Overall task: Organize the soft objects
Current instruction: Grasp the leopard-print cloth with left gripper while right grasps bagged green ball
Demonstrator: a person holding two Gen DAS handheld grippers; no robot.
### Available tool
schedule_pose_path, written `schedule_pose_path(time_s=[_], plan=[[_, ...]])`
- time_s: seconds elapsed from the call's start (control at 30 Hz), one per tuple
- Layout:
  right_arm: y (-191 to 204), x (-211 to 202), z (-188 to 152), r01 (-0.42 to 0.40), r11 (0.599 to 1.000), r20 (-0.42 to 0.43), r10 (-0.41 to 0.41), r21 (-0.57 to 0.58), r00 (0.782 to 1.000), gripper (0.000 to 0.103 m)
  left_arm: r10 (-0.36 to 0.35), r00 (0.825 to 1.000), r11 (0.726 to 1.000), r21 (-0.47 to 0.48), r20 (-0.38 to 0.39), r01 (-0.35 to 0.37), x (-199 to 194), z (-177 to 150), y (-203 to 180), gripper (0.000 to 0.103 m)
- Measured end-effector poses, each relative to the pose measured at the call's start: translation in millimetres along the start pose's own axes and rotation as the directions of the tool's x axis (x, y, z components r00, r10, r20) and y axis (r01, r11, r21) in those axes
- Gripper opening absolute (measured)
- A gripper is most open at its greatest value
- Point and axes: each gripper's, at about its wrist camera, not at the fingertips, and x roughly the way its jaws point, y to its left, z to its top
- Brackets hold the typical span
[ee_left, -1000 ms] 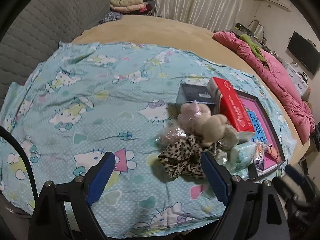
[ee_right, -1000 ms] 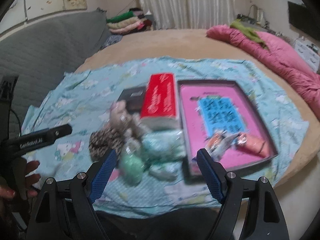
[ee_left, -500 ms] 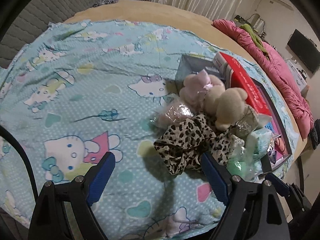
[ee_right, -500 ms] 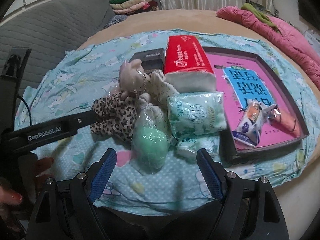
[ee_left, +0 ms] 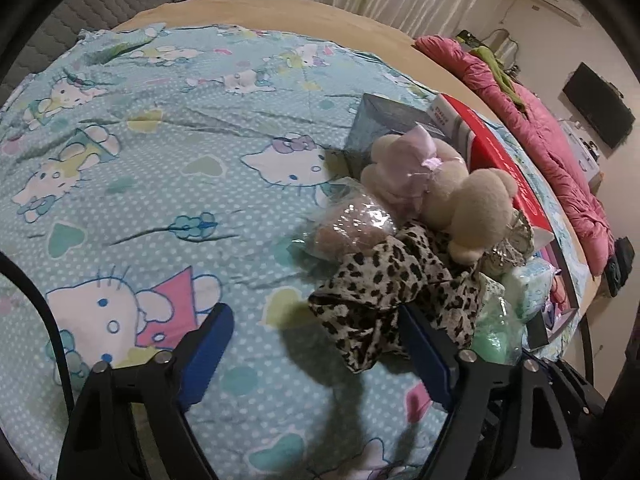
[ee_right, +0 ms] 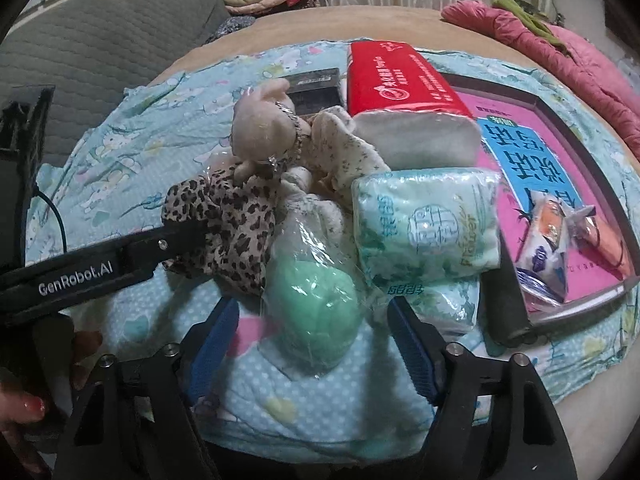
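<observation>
A pile of soft things lies on the Hello Kitty sheet [ee_left: 160, 168]. A leopard-print cloth [ee_left: 384, 292] lies at the pile's near side, also in the right wrist view [ee_right: 232, 224]. A beige plush toy [ee_left: 448, 196] sits on top [ee_right: 264, 124]. A green sponge in clear wrap [ee_right: 312, 300] lies between the open jaws of my right gripper [ee_right: 312, 340]. Tissue packs [ee_right: 428, 224] lie to its right. My left gripper [ee_left: 316, 344] is open, its right finger at the leopard cloth's edge; it shows in the right wrist view [ee_right: 100, 264].
A red tissue box [ee_right: 396, 80] and a dark box [ee_right: 316, 88] stand behind the pile. A pink tray [ee_right: 560, 168] with small packets [ee_right: 548, 240] lies right. A pink quilt [ee_left: 560, 148] lies along the bed's far right. A grey sofa [ee_right: 100, 40] stands at left.
Both grippers have moved forward and down toward the pile. The green sponge now lies between the right gripper's fingers; the left gripper's right finger has reached the leopard cloth.
</observation>
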Motion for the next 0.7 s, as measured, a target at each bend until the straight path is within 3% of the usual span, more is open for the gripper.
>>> schedule_pose_path(time_s=[0.1,0.27,0.37,0.7], plan=[[2,4,1,-0.016,1.000,-0.005,0.016,-0.012,1.000,0.046,-0.021,1.000,1.000,0.005,-0.003,0.021,3,1,-1,0.069],[4,1,0,-0.072,0.997,-0.004,0.072,-0.027,0.997,0.043,-0.089,0.995,0.996,-0.025,-0.033,0.089,12,1,1,0.026],[9,-3,0,-0.093,0.995,0.002,0.093,-0.045,0.996,0.043,-0.130,0.991,0.991,-0.048,-0.040,0.128,14,1,5,0.011],[0,-21,-1,-0.122,0.992,0.025,0.122,-0.015,0.992,0.043,-0.139,0.990,0.990,-0.025,-0.006,0.139,-1,-1,6,0.006]])
